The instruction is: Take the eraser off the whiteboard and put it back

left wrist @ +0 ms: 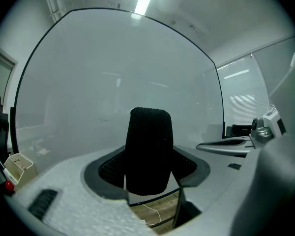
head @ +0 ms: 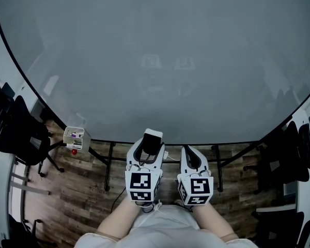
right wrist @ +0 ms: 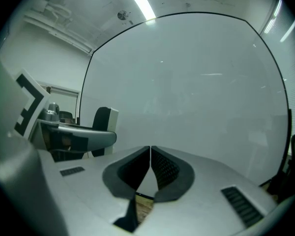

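Faces a large whiteboard (head: 155, 61), blank and pale grey, filling most of the head view. Holds both tools low before the board's bottom edge, side by side, near each other but apart, both pointing at the board. Grips the eraser (head: 153, 138) (left wrist: 148, 149) in the left tool (head: 150, 148), jaws clamped on its two sides. Shows its white back in the head view and its black felt face upright in the left gripper view, filling the gap between the dark ridged pads. Cannot tell from any view whether touching the board's surface or just short of it. Carries nothing in the right tool (head: 187, 154) (right wrist: 150, 161): jaws pressed together, pads meeting in a thin line.

Shows, off to the left at the board's lower edge, a small open box (head: 76, 137) with a red thing (head: 74, 151) just beneath it. Shows black chairs (head: 20, 133) at the left, dark stand legs (head: 109, 164) under the board, and a wooden floor (head: 77, 190) below.
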`<state>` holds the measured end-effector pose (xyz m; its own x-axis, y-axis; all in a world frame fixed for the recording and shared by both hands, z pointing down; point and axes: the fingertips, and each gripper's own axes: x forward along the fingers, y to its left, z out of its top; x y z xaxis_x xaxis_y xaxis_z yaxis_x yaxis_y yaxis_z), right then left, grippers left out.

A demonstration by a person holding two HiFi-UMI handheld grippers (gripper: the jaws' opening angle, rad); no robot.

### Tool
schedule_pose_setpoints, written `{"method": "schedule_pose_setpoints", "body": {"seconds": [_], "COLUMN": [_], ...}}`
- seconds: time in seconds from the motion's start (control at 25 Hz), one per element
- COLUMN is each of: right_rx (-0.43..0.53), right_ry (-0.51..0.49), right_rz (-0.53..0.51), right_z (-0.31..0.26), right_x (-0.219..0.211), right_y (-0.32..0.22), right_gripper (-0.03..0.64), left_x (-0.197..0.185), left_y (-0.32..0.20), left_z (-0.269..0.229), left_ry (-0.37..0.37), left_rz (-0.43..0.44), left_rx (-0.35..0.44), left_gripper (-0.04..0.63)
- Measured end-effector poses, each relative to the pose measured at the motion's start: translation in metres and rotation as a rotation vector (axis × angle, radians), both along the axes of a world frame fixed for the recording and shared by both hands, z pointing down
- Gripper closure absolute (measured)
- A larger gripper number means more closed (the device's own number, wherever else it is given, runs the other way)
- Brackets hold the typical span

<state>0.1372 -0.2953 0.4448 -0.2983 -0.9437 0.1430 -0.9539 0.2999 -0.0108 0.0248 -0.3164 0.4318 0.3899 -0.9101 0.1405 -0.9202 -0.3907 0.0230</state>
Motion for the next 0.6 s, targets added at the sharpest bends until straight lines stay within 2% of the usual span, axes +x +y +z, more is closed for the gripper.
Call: {"method": "schedule_pose_setpoints", "body": {"seconds": [0.24,0.6], "right_rx": [0.005,0.009], "right_ry": [-0.006,-0.007], "right_rz": [0.011,0.011], "right_z": [-0.003,-0.005], "right_x": [0.0,0.004], "right_y": [0.0,-0.003], "right_gripper": [0.588,0.588], "left_x": [0.004,0.012], "left_y": [0.003,-0.001], "left_z": [-0.004,-0.008], "left_ry": [0.032,0.036], "left_rz": [0.024,0.034], "left_rx": [0.006,0.016], "left_gripper": [0.333,0.333]}}
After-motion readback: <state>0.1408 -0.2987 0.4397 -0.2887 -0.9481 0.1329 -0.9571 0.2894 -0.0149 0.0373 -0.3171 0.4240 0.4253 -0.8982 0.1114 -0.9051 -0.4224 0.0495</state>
